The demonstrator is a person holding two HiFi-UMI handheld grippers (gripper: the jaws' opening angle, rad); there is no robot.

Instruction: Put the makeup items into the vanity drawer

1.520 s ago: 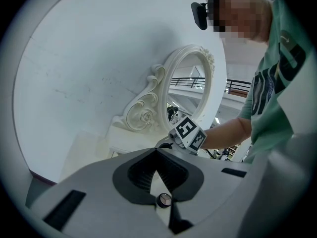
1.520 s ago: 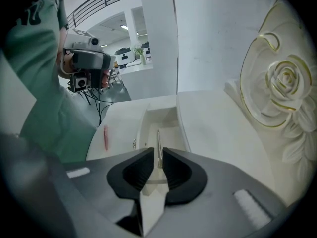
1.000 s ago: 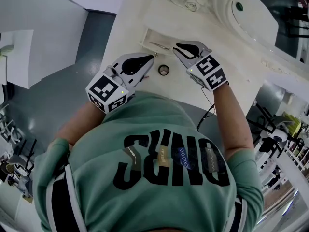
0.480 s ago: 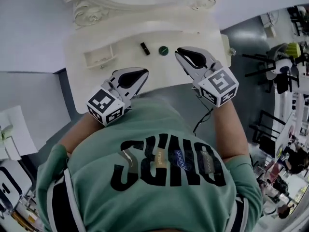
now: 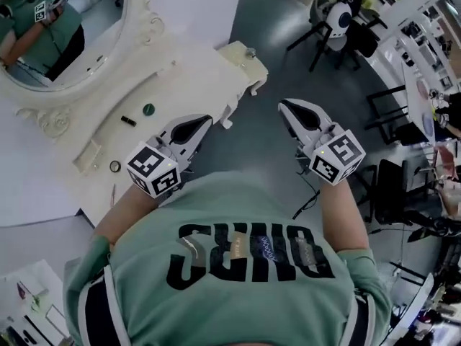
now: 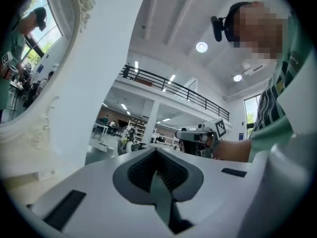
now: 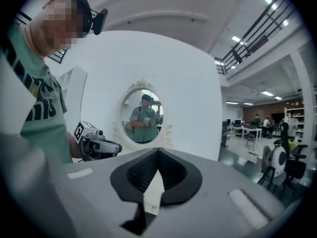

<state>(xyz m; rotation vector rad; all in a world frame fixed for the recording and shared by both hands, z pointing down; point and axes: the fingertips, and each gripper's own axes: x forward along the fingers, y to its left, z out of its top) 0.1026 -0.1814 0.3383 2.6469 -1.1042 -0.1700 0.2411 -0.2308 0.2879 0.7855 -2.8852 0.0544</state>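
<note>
Cream-white vanity top point(image 5: 193, 78) had swung out to ten o'clock in the head view. A second earlier it had lain straight ahead at twelve, with both grippers over it by the drawer point(image 5: 88, 157). Now the left gripper point(image 5: 204, 121) hung at the vanity's near edge and the right gripper point(image 5: 287, 108) hung over bare grey floor point(image 5: 274, 56) at one o'clock. Each gripper's own view showed its jaws together with nothing between them.

The makeup was still out on the top: a green round item point(image 5: 148, 109), a black tube point(image 5: 128, 121) just beside it, and a small ring point(image 5: 114, 166) near the drawer at nine o'clock. Judging by this, the person had turned away and nothing was being carried, so the putting-away looked paused, not finished.
</note>
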